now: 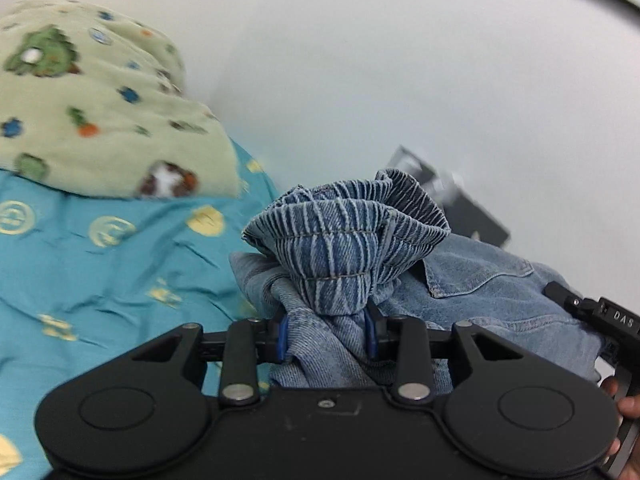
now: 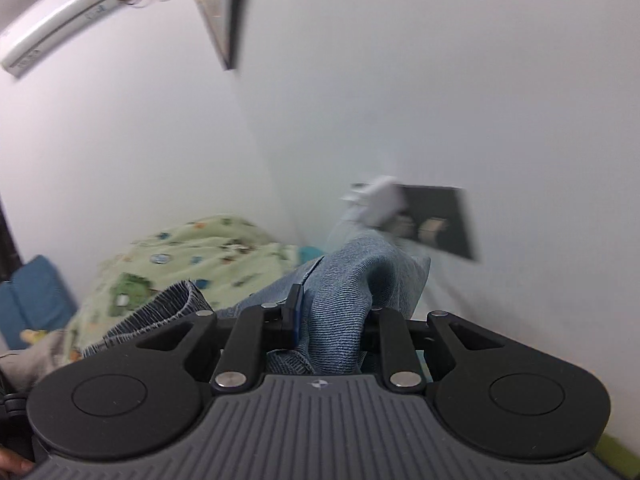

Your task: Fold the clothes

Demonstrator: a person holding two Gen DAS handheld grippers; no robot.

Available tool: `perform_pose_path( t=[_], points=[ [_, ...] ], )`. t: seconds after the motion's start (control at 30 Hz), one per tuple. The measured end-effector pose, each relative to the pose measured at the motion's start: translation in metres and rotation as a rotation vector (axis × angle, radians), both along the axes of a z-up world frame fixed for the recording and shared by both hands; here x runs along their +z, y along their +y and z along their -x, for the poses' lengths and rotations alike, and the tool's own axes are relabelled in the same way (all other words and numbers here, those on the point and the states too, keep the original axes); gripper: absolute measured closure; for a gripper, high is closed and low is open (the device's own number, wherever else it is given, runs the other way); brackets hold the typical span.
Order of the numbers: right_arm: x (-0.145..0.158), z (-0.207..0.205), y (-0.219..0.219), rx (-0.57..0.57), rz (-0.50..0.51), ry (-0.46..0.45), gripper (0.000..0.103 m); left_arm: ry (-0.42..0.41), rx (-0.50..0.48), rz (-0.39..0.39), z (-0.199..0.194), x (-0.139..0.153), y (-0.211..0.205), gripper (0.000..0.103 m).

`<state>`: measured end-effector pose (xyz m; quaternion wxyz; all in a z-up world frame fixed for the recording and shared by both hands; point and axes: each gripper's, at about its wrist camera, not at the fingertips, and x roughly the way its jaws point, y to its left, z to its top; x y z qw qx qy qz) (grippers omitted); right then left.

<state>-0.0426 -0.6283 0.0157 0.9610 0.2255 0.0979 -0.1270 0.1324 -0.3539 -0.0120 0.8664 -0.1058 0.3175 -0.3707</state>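
Jeans (image 1: 340, 240) were held bunched above a teal sheet (image 1: 120, 260), clamped between the fingers of the left gripper (image 1: 326, 334) at the gathered waistband. Another fold was pinched in the right gripper (image 2: 332, 320). A green blanket (image 1: 100, 120) lay just left. Bare white wall (image 1: 400, 60) stood open ahead and right.

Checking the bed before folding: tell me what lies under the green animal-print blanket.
Under the green animal-print blanket a teal patterned sheet shows along its lower edge. Whatever lies further beneath the blanket is covered and cannot be seen.
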Motion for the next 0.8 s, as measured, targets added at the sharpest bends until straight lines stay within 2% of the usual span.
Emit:
perform_pose_path(
  t=[0.07,0.13,0.2,0.27,0.37,0.43,0.5,0.57,0.67,0.8],
  points=[
    [-0.018,0.004,-0.013,-0.03,0.005,0.02,0.083,-0.013,-0.037,-0.02,-0.001,-0.022,-0.017,0.07],
    [-0.042,0.004,-0.015,-0.056,0.075,0.063,0.084,-0.029,-0.069,-0.046,-0.004,-0.048,-0.028,0.07],
    [-0.072,0.002,-0.02,-0.076,0.074,0.129,0.084,-0.03,-0.084,-0.096,-0.011,-0.074,-0.04,0.07],
    [-0.099,-0.005,-0.02,-0.079,0.078,0.203,0.084,-0.047,-0.097,-0.106,-0.015,-0.092,-0.043,0.068],
    [-0.126,-0.009,-0.015,-0.088,0.083,0.248,0.084,-0.056,-0.113,-0.066,-0.028,-0.102,-0.033,0.062],
    [-0.141,-0.012,-0.019,-0.107,0.024,0.282,0.084,-0.039,-0.118,-0.053,-0.031,-0.107,-0.03,0.059],
    [-0.154,-0.014,-0.022,-0.124,-0.01,0.335,0.083,-0.077,-0.131,-0.097,-0.022,-0.107,-0.03,0.058],
    [-0.159,-0.016,-0.015,-0.132,0.016,0.347,0.083,-0.079,-0.14,-0.13,-0.016,-0.108,-0.028,0.055],
    [-0.155,-0.013,-0.017,-0.148,-0.031,0.335,0.08,-0.047,-0.127,-0.143,-0.005,-0.099,-0.016,0.044],
    [-0.136,-0.004,-0.023,-0.156,-0.095,0.354,0.067,-0.071,-0.091,-0.189,0.005,-0.083,0.001,0.033]
  ],
)
